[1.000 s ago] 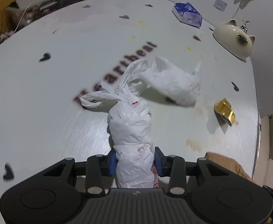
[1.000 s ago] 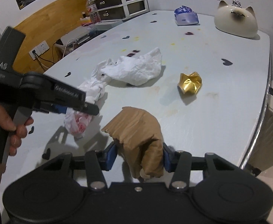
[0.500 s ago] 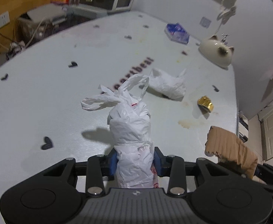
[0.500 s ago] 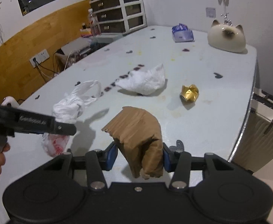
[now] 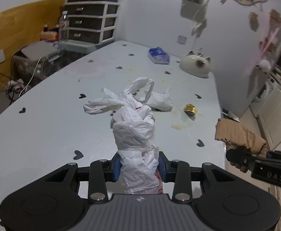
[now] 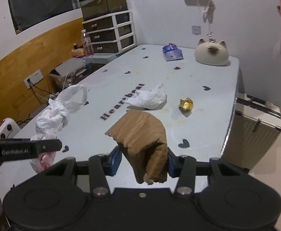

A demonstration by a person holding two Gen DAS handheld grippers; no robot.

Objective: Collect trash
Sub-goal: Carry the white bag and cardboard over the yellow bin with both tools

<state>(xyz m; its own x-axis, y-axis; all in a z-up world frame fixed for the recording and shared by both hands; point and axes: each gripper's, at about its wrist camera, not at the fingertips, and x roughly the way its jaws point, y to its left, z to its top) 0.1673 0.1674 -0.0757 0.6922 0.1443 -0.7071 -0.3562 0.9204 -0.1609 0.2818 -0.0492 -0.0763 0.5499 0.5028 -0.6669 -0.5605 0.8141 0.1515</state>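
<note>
My left gripper is shut on a knotted white plastic bag, held up above the pale table; the bag's loop handles stick out ahead. That bag and the left gripper's finger also show at the left of the right wrist view. My right gripper is shut on a folded piece of brown cardboard, seen too at the right of the left wrist view as cardboard. On the table lie a crumpled white bag and a gold foil wrapper.
At the table's far end stand a cat-shaped ceramic piece and a blue tissue pack. A suitcase stands off the table's right edge. Drawers and cables sit beyond the left side.
Both grippers have risen and pulled back from the table with their loads; the white bag left the tabletop and the table now looks farther away.
</note>
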